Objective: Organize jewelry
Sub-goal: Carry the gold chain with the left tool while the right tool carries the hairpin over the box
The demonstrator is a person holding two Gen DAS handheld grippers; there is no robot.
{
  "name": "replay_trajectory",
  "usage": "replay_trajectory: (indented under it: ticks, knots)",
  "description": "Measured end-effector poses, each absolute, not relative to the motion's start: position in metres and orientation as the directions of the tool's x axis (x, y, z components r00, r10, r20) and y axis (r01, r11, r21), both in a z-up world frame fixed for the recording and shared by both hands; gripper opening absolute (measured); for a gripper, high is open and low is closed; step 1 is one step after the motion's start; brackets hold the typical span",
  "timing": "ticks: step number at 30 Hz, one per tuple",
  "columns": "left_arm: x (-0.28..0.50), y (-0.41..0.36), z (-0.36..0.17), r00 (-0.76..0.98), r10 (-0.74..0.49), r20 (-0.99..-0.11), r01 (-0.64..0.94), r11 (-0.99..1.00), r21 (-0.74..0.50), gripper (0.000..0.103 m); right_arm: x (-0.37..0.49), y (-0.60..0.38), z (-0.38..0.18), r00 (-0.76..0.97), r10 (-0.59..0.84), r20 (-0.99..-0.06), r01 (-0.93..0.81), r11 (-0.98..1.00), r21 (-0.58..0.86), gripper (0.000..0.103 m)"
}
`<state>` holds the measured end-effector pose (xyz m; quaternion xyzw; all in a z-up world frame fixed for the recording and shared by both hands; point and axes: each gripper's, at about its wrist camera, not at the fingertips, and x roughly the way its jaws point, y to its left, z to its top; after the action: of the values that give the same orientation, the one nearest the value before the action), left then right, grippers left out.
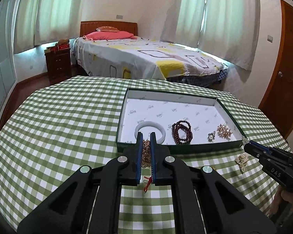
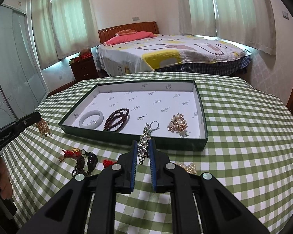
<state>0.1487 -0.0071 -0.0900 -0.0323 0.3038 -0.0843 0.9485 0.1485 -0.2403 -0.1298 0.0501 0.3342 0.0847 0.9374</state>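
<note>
Two grippers lifting jewelry beside the tray.
Left wrist view: left gripper (image 1: 146, 136) pinches a limp gold chain (image 1: 146, 152) before the tray (image 1: 175, 148). Right wrist view: right gripper (image 2: 142, 144) clamps a light, supple rhinestone piece (image 2: 144, 143) mid-length; it probably sags and swings.

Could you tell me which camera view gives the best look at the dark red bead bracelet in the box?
The right wrist view: the dark red bead bracelet lies unobstructed, its coiled strands distinct. The left wrist view also shows it in full, slightly smaller.
</note>
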Motion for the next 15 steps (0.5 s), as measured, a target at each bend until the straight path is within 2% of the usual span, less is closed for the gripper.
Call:
replay_trajectory:
  ticks: [12,13,15]
  knots:
    - [0.179,-0.019,-0.068,0.822,-0.214,-0.528,0.179,0.977,-0.119,0.007,0.165,-0.241,-0.112,0.790,0.195,-0.582,-0.138,0.980,0.141,0.013]
    - [0.184,-0.020,-0.067,0.823,-0.218,-0.524,0.182,0.976,-0.119,0.003,0.170,-0.241,-0.109,0.794,0.196,-0.575,-0.139,0.980,0.141,0.013]
    - [0.196,-0.023,-0.063,0.828,-0.221,-0.515,0.186,0.975,-0.119,0.003,0.176,-0.243,-0.104,0.804,0.192,-0.563,-0.140,0.981,0.135,0.013]
